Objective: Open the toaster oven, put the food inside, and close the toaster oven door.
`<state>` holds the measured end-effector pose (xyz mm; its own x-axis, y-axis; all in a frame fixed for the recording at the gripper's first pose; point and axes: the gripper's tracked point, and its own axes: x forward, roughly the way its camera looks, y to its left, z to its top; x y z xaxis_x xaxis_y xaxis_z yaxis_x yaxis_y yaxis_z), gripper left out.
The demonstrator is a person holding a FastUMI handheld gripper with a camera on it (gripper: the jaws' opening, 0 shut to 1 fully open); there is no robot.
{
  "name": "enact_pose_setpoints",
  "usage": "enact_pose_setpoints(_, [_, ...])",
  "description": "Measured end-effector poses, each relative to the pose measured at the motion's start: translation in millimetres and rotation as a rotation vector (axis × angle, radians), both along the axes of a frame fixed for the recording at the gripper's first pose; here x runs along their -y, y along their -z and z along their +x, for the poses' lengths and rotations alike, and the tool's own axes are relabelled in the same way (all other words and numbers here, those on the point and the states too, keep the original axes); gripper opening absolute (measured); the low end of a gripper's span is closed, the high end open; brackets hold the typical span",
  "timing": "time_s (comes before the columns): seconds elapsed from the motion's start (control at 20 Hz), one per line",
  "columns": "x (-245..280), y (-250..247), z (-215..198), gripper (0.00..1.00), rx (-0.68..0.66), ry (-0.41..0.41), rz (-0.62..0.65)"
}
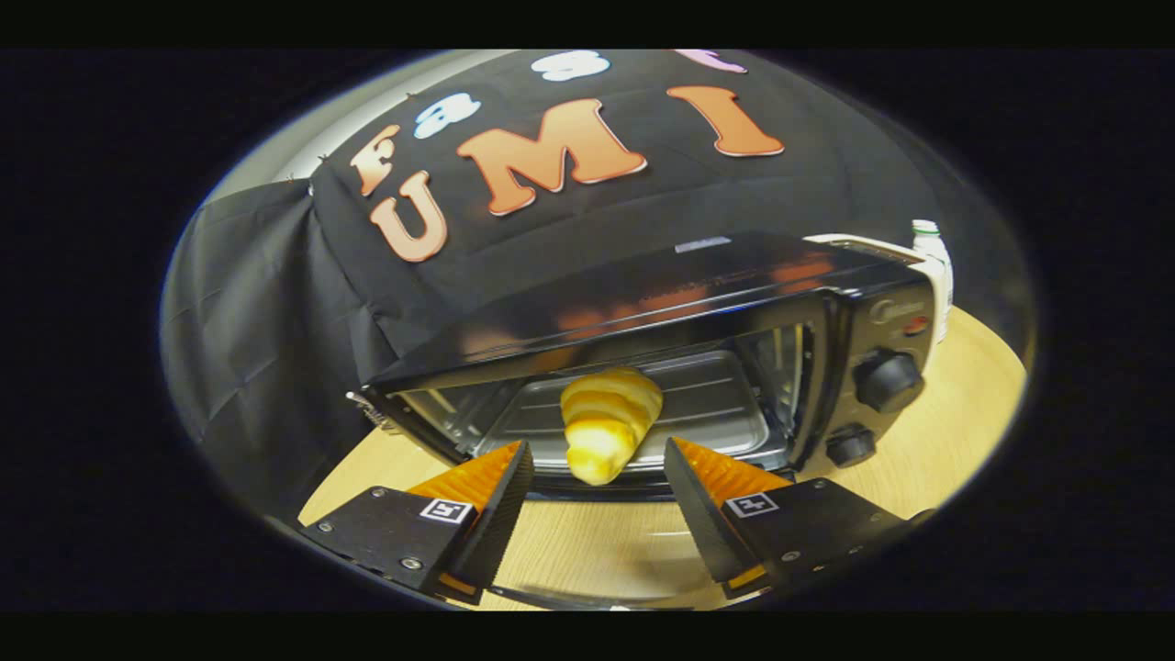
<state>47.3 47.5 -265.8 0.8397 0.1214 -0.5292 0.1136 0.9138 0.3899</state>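
- Toaster oven [643, 303] is sitting on the wooden tabletop [955, 431], tilted in the view; the booth's black cloth wall is hanging behind it.
- Oven door [606, 542] is lying open and folded down toward the fingers; its glass is showing the tabletop through it, and its handle edge is running low between the fingers.
- Metal tray [698, 404] is resting inside the oven chamber, reaching to the front opening.
- Croissant [606, 422] is lying on the tray at the front of the chamber, its narrow end pointing out toward the fingers and overhanging the tray's front lip slightly; whether it is resting wholly on the tray cannot be told.
- Gripper [597, 473] is hovering just in front of the oven mouth, above the open door.
- Fingers are standing wide apart, one on each side of the croissant's near end, with a clear gap on both sides; neither finger is touching the food.
- Two control knobs [886, 381] are sitting on the oven's panel, to the side of the chamber, one above the other.
- A white appliance [881, 246] is standing beyond the oven, with a plastic bottle [932, 248] just beside it; details of both are too small to tell.
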Motion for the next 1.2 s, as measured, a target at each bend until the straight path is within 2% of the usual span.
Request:
enact_pose_setpoints(0.15, [-7.1, -7.4, -41.4, 0.85, 0.008, -0.058, -0.033])
enact_pose_setpoints(0.25, [-12.7, 3.1, -70.4, 0.85, -0.036, -0.100, -0.026])
enact_pose_setpoints(0.4, [-29.9, 26.4, -120.6, 0.85, -0.131, -0.214, -0.026])
enact_pose_setpoints(0.5, [-26.1, 37.7, -146.0, 0.86, -0.162, -0.233, -0.060])
enact_pose_setpoints(0.7, [-22.1, 30.3, -165.6, 0.86, -0.182, -0.224, -0.011])
enact_pose_setpoints(0.85, [-17.0, 46.2, -175.3, 0.87, -0.234, -0.218, -0.008])
enact_pose_setpoints(1.0, [-11.2, 67.9, -174.9, 0.87, -0.295, -0.198, -0.029])
enact_pose_setpoints(1.2, [-22.1, 74.8, -160.0, 0.87, -0.306, -0.208, -0.005])
